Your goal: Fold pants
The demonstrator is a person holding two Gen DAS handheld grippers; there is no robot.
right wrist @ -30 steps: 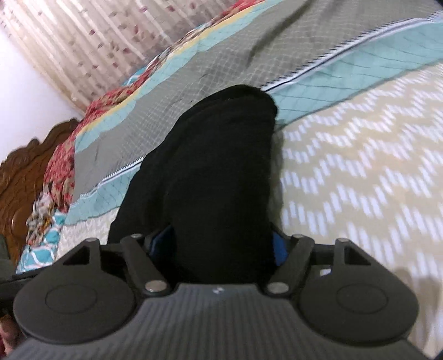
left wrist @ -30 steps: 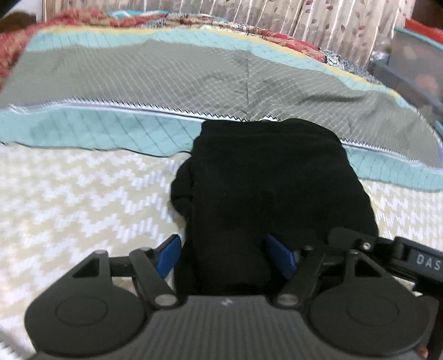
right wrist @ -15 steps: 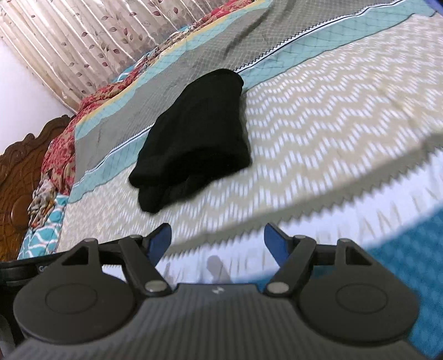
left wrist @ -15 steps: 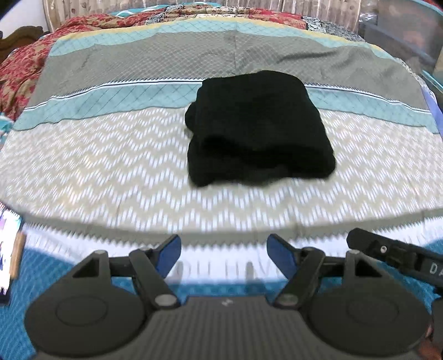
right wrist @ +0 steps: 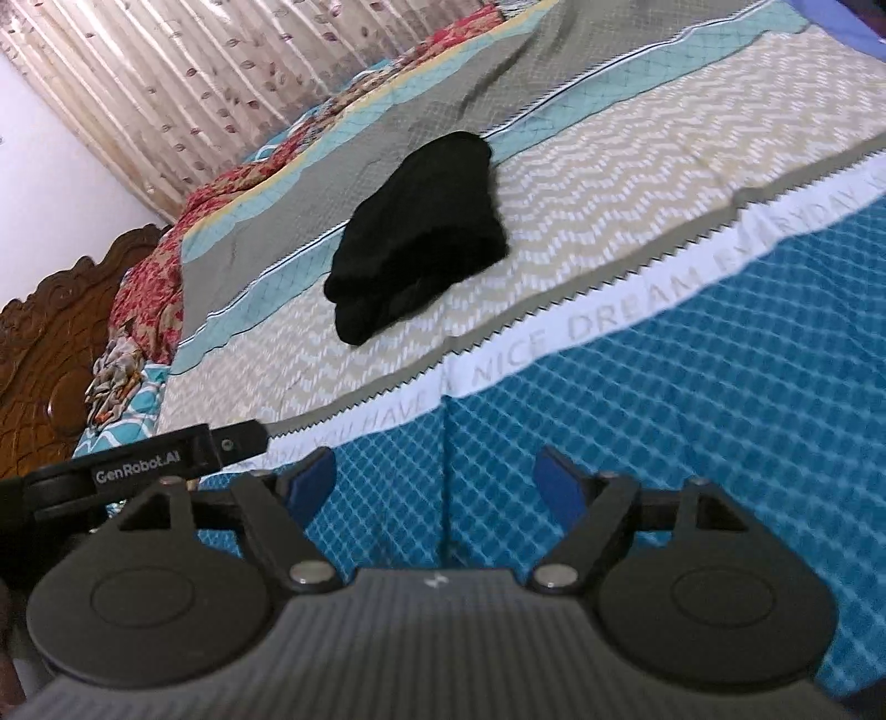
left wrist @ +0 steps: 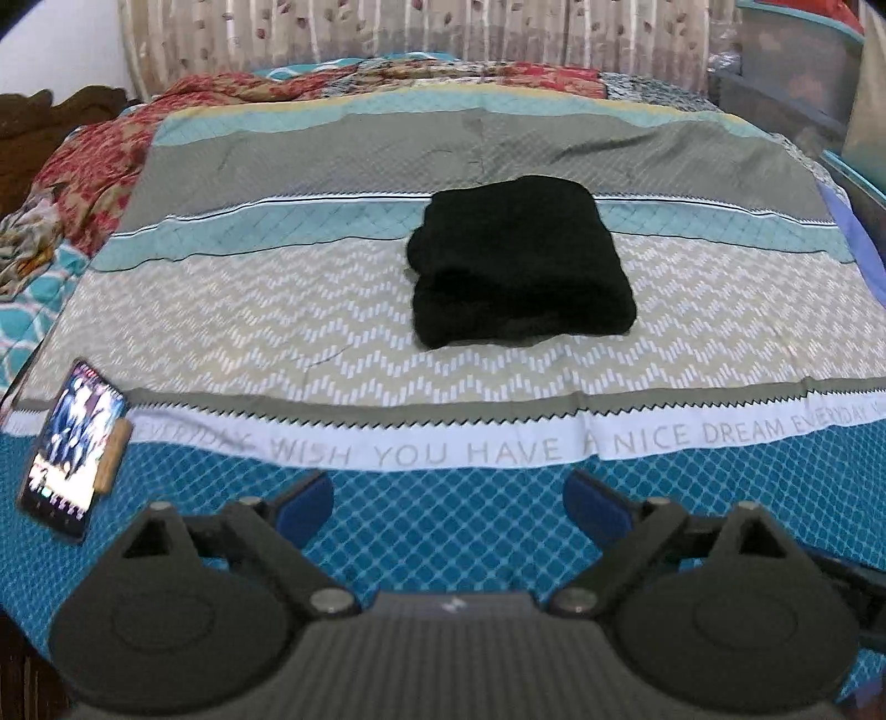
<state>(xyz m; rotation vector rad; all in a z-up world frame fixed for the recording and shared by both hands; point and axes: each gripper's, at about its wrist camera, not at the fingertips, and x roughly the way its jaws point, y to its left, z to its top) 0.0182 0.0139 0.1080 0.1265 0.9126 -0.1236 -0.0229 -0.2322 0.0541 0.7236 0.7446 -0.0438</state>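
- Pants (left wrist: 520,260): one black pair, folded into a compact block, lying flat on the bed. It straddles the teal stripe and the beige zigzag band, right of centre in your left wrist view. Nothing is touching it.
- Your left gripper (left wrist: 448,498): over the blue diamond-patterned edge of the bedspread (left wrist: 221,310), well apart from the pants. Its jaws have just been opening and now stand wide apart, with nothing between the blue pads (left wrist: 307,501).
- Your right gripper (right wrist: 440,482): likewise over the blue edge, well short of the pants (right wrist: 421,238). Its jaws have just been opening and stand spread, holding nothing.
- Lettered white band: crosses the bedspread between the grippers and the pants.
- Phone (left wrist: 72,448): screen lit, lying at the left near corner of the bed.
- Red patterned cloth (left wrist: 99,166): bunched at the far left.
- Curtain (left wrist: 387,27): pale, leaf-printed, behind the bed.
- Carved wooden headboard (right wrist: 39,343): at the left of your right wrist view.
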